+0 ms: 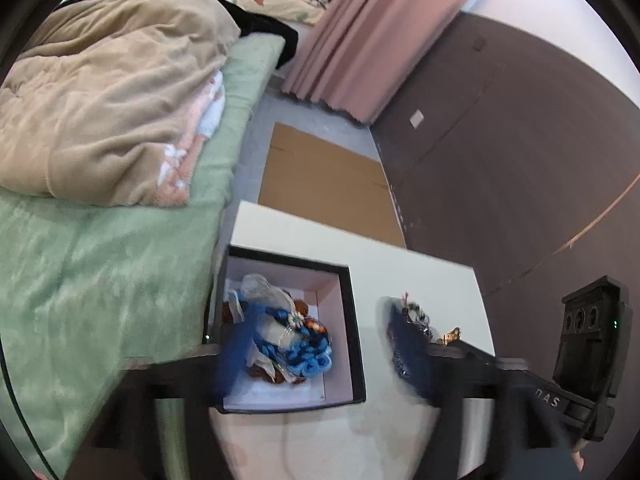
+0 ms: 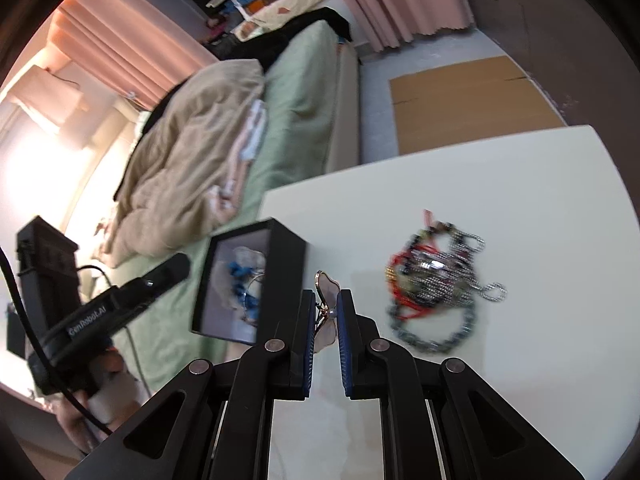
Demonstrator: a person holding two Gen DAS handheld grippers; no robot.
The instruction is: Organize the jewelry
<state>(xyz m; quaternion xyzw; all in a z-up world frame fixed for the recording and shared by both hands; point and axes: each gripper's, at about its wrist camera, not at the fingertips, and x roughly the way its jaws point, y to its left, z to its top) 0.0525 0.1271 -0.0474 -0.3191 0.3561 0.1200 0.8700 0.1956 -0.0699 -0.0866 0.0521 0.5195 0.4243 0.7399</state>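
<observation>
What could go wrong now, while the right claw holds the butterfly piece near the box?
1. The butterfly piece sits only between the blue pads of the right claw, so it may slip out.
2. The black box stands near the table edge; a bump could push it off.

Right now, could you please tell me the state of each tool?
Left tool: open, holding nothing.
Right tool: shut on the butterfly brooch, above the white table.

Soft, even indoor light; warm glare blows out the far left of the right wrist view. Fisheye bending, black vignetted corners, motion blur throughout
</observation>
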